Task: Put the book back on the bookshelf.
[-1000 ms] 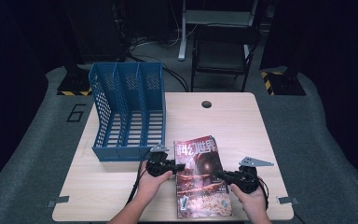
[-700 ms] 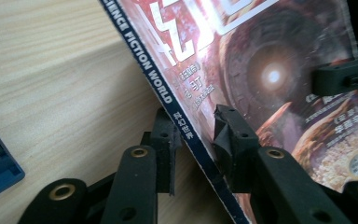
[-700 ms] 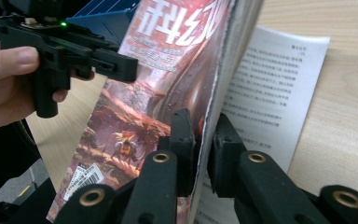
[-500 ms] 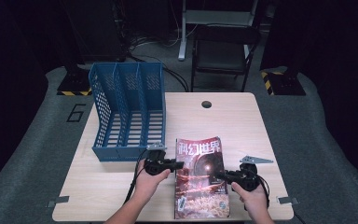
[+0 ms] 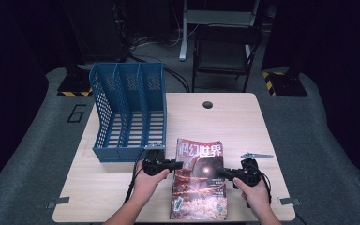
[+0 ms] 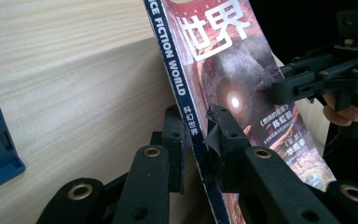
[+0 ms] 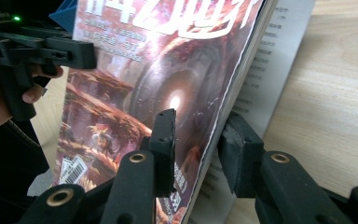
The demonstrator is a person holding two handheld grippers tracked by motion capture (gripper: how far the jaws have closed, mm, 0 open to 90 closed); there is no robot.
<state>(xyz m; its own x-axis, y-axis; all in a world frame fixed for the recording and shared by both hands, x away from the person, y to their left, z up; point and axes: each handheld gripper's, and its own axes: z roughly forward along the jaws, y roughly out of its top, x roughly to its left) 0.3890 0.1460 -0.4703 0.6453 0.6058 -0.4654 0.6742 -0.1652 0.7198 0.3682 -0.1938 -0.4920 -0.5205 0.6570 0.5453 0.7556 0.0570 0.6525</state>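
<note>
Two hand-held grippers hold one magazine point(image 5: 199, 180) over the near edge of a pale wood-grain table point(image 5: 234, 122). The left gripper point(image 6: 196, 140) has its two black jaws closed to a narrow gap on the magazine's dark blue spine; the padded inner faces press the spine from both sides, just below the white lettering printed along it. The right gripper point(image 7: 196, 144) is closed on the opposite, open edge: one jaw lies on the glossy front cover beside the bright white spot of the artwork, and the other sits behind the cover against a printed inner page, so that the cover, perhaps with a few pages, is pinched between them. Each jaw is a matte black bar with brass-ringed pivot holes and a rough pad at its tip. In the high view the left gripper point(image 5: 177, 165) and right gripper point(image 5: 220, 173) meet the magazine at mid-height on its two long sides, each held in a hand. The cover is glossy, printed in reds and browns around a dark disc, with large white characters across the top and a barcode at a lower corner. A blue plastic file rack point(image 5: 129, 110) with perforated walls and three upright compartments stands on the table's left part, just beyond the left gripper.
</note>
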